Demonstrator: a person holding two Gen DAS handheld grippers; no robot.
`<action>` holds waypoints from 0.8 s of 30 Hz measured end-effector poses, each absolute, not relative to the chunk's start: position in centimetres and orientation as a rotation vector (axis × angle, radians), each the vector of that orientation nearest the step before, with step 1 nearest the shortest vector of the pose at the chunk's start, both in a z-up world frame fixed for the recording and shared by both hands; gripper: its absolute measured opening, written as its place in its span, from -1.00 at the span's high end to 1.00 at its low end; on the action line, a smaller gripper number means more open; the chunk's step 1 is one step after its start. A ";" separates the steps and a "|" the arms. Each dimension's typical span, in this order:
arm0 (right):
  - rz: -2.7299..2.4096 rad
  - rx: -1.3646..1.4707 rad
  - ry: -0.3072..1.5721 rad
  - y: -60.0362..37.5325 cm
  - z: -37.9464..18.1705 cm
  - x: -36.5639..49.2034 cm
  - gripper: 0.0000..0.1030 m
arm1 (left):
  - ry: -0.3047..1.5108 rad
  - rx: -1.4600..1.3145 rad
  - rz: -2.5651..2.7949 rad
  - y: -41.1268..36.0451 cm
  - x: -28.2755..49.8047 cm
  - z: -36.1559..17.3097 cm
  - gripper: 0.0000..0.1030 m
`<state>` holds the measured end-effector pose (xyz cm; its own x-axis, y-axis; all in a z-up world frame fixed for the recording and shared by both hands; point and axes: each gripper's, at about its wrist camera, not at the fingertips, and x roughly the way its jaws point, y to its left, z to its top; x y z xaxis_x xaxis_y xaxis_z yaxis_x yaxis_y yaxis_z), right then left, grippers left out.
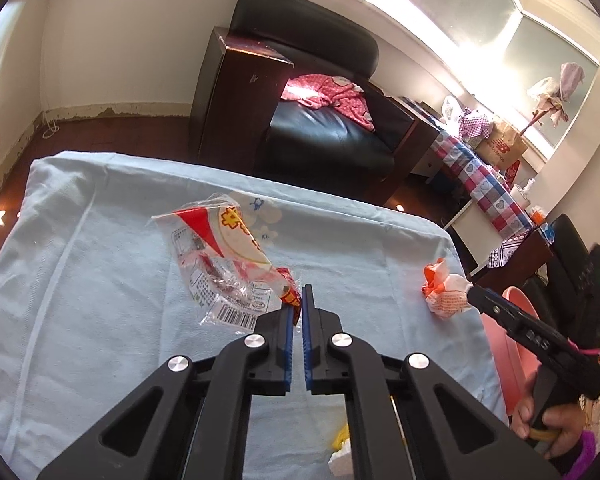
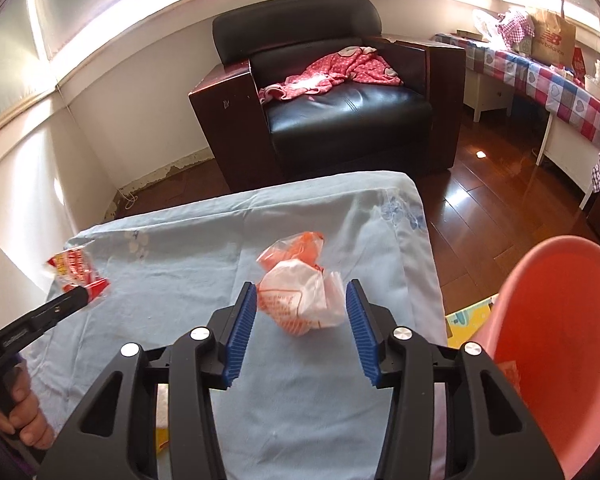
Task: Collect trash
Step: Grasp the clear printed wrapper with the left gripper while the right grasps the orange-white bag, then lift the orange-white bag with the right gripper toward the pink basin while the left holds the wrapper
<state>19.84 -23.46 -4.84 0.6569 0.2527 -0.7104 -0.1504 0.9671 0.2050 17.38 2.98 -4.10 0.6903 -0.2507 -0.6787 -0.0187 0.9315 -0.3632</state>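
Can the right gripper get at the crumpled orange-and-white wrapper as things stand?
Probably yes: the right gripper stands open with the orange-and-white wrapper already between its fingers, on the blue cloth, nothing blocking.

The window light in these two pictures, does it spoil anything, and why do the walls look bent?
Left wrist view: sun through the window blows out to white glare, washing over the pink cloth on the armchair. Right wrist view: a bright band along the curved wall top, and the crumpled orange wrapper stays sharp. Both views: the fisheye lens bows straight walls and darkens the corners.
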 end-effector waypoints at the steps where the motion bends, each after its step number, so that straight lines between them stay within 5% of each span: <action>1: 0.224 0.124 0.826 -23.4 -5.0 20.1 0.09 | 0.796 -0.341 -0.133 2.8 17.1 -4.0 0.95; 6: 0.222 0.097 0.829 -22.8 -5.7 20.1 0.12 | 0.779 -0.287 -0.130 2.4 15.9 -3.5 0.95; 12: 0.241 0.109 0.817 -22.8 -5.5 18.3 0.85 | 0.773 -0.280 -0.124 2.0 14.7 -3.1 0.95; 24: 0.292 0.153 0.745 -23.4 -2.4 12.8 0.93 | 0.738 -0.247 -0.129 1.8 12.4 -1.5 0.95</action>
